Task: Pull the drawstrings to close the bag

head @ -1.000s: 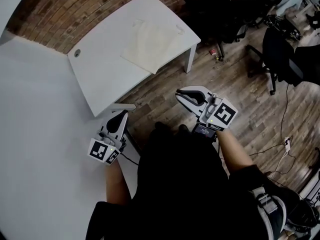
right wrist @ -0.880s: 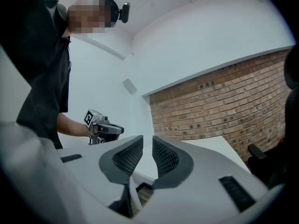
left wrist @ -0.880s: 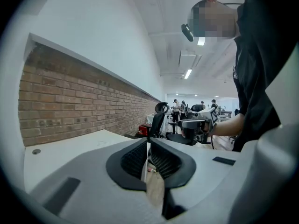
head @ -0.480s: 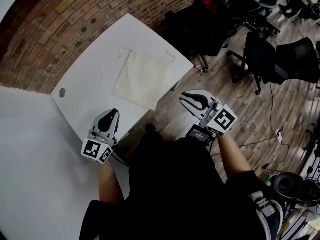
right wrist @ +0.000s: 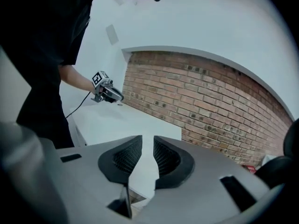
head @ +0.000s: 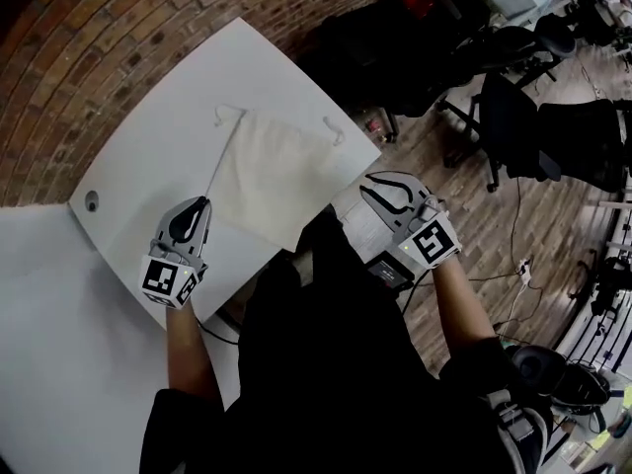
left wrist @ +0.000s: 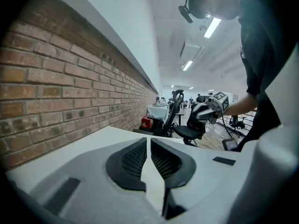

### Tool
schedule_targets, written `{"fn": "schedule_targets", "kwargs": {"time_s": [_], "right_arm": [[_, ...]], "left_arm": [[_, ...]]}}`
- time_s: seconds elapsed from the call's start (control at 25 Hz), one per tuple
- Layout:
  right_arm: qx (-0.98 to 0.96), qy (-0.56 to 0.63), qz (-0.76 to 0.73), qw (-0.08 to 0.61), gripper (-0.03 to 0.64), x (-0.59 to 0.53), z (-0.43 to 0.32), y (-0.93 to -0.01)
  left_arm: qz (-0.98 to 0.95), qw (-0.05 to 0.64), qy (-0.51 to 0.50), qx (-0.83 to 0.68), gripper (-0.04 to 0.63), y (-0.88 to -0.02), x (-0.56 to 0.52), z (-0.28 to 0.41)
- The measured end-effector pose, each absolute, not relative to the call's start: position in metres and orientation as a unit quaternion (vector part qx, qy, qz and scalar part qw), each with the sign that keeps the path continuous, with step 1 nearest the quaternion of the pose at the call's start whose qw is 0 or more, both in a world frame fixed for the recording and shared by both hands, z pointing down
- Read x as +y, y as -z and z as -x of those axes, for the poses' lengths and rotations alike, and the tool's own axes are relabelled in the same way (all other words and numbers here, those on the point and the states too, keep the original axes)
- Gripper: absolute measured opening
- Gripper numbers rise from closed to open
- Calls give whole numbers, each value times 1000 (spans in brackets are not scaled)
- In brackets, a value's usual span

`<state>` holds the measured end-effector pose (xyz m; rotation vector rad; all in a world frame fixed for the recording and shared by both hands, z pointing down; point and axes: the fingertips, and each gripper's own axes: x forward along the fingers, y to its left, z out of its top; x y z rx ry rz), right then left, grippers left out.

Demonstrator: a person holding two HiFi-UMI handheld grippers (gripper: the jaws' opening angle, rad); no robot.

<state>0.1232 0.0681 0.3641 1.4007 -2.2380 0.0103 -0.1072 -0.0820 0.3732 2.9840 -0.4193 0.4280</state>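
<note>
White table [head: 138, 126] | bag [head: 272, 171] flat | left claw [head: 201, 203] clenched | right claw [head: 368, 190] just opening, empty

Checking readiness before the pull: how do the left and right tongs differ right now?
The left tongs are shut; the right tongs stand apart, having just been opening. The left tongs hover over the white table beside the drawstring bag; the right tongs hang past its edge. Both are empty; neither holds a drawstring.

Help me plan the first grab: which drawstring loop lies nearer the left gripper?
The loop at the bag's left corner in the head view, above the left gripper; the other loop sits at the right corner.
</note>
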Motion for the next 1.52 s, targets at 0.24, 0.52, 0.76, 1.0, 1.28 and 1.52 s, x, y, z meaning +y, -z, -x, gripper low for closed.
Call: {"fn": "schedule_targets", "kwargs": {"time_s": [0.24,0.52,0.76,1.0,1.28,1.52], "right_arm": [[-841,35,-429,328,85,23,-182,-420],[-854,123,-312,398,112,-13,-202,-497],[-850,196,-241,425,118,-25,-203,-532],[-847,231,-191,439,122,-26,-200,-546],[-844,258,-177,435,127,-32,-196,-549],[-833,284,-187,436,127,-40,-193,-547]], "left_arm": [[-963,65,-184,-186,14,-398,-103,69],[-953,74,-200,-216,14,-427,-124,22],[-948,80,-211,-225,14,-452,-120,-11],[-950,102,-221,-198,14,-478,-110,-35],[-949,89,-252,-166,14,-504,-97,-49],[-947,95,-264,-155,14,-515,-89,-54]]}}
